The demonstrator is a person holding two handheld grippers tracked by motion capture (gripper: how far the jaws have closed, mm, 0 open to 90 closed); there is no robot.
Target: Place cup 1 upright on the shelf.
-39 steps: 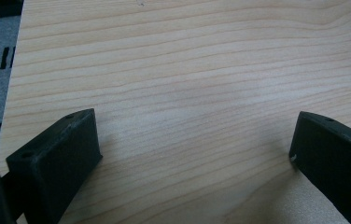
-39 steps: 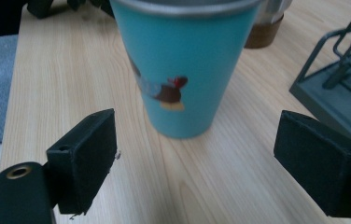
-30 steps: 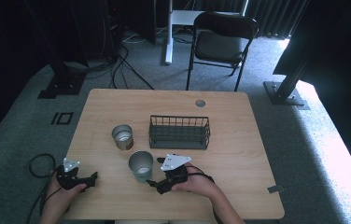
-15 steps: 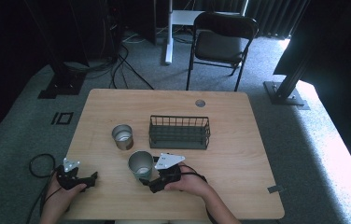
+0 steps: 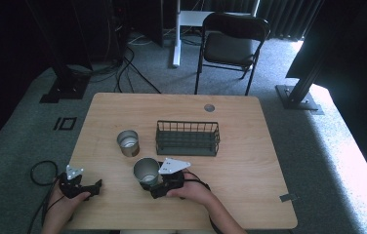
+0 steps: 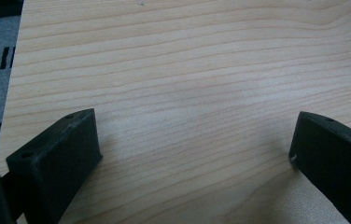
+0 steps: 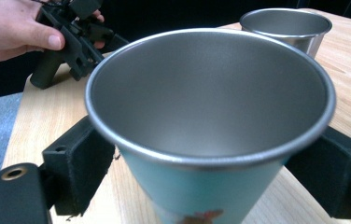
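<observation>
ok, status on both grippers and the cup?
Right gripper fingers either side of teal steel cup, grip not confirmed. Left gripper open on bare table. Second cup and wire basket beyond, clear.

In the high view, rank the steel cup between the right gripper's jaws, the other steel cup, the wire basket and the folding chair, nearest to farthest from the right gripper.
1. Teal-sided steel cup, between the jaws of the right gripper.
2. Second steel cup, up-left of it.
3. Dark wire basket, mid-table.
4. Black folding chair, beyond the table.

Cup two and the basket are nearly tied.
</observation>
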